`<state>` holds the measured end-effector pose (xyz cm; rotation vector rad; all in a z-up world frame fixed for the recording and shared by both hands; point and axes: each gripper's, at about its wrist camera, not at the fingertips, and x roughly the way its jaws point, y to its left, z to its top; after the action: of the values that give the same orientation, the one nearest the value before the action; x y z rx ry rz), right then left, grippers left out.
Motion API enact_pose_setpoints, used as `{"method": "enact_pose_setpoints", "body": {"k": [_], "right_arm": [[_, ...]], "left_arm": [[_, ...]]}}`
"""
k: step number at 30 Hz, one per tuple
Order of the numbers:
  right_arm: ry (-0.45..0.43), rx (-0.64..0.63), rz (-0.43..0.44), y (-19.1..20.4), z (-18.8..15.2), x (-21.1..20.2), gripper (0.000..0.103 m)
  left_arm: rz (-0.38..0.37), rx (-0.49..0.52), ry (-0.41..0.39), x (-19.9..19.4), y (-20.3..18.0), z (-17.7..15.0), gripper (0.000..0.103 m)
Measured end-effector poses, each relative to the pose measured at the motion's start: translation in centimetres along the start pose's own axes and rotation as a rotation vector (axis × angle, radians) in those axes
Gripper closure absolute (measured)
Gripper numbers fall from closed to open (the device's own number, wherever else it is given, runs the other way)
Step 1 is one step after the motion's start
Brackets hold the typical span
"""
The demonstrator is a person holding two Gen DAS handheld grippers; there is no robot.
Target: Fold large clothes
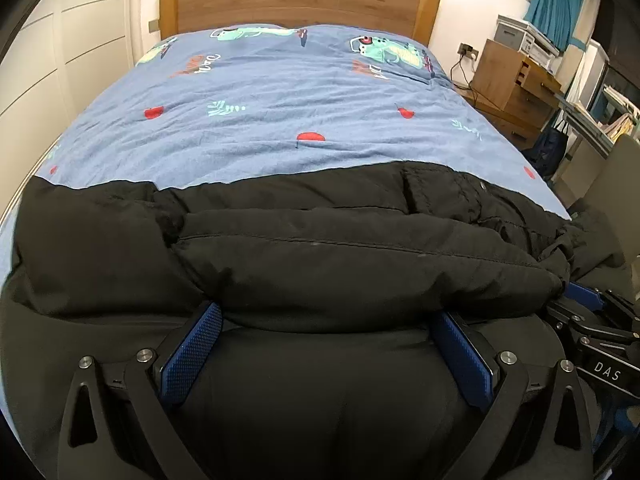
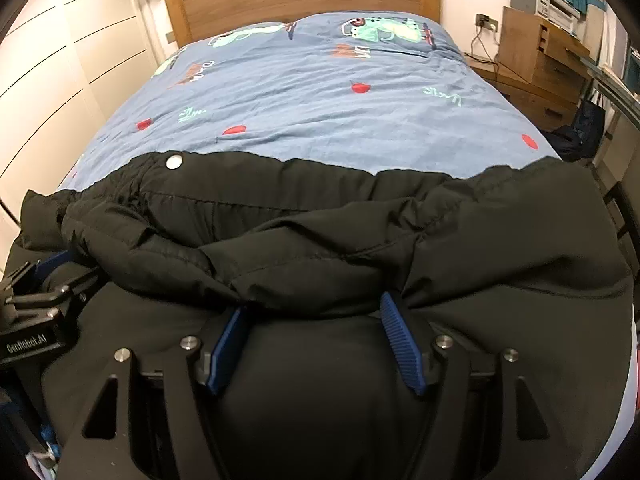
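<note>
**Black padded jacket at foot of bed, both grippers at its near fold**

Black padded jacket (image 1: 360,256) lies across the near end of the bed, bulky and bunched, a thick stitched fold running side to side on top. A silver snap button (image 2: 174,161) shows at its far edge in the right wrist view. The garment covers the whole near width of the bed and spills toward the camera under both grippers.

Left gripper (image 1: 326,320): jaws spread wide, blue textured pads (image 1: 192,352) well apart. The thick fold sits over the pad tips and bulges between them; pads do not press it from either side, so no grip on the cloth.

Right gripper (image 2: 314,310): jaws partly apart, narrower than the left. Blue ribbed pads (image 2: 400,344) have their tips tucked under the fold edge, with jacket fabric filling the gap between them. Whether the pads pinch the cloth, cannot tell — tips are hidden by the fold.

The two grippers sit side by side, near each other: each shows at the edge of the other's view.

Under the jacket is a blue duvet cover (image 1: 280,112) with red spots, green leaf sprigs and cartoon prints, wrinkled, covering the rest of the bed. Wooden headboard (image 1: 296,0) at the far end. White panelled wardrobe (image 1: 60,60) to the left. Wooden bedside cabinet (image 1: 508,80) to the right with a printer (image 1: 520,38) on top, teal curtain (image 1: 556,0) behind.
</note>
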<state>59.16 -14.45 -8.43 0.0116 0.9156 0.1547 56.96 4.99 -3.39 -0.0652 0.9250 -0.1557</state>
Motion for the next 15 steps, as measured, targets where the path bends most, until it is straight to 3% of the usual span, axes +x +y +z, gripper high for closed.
{"method": "enact_pose_setpoints", "body": {"k": [3, 10, 15], "right_arm": [[-0.017, -0.016, 0.005, -0.9, -0.4, -0.8, 0.038], [-0.043, 0.032, -0.086, -5.9, -2.2, -2.7, 0.038], [-0.03, 0.075, -0.152, -10.2, -4.0, -3.6, 0.038]], "left_arm": [[0.022, -0.009, -0.018, -0.9, 1.3, -0.2, 0.001], [0.097, -0.086, -0.04, -2.7, 5.6, -1.6, 0.0], [0.185, -0.201, -0.03, -3.6, 10.0, -3.3, 0.001]]}}
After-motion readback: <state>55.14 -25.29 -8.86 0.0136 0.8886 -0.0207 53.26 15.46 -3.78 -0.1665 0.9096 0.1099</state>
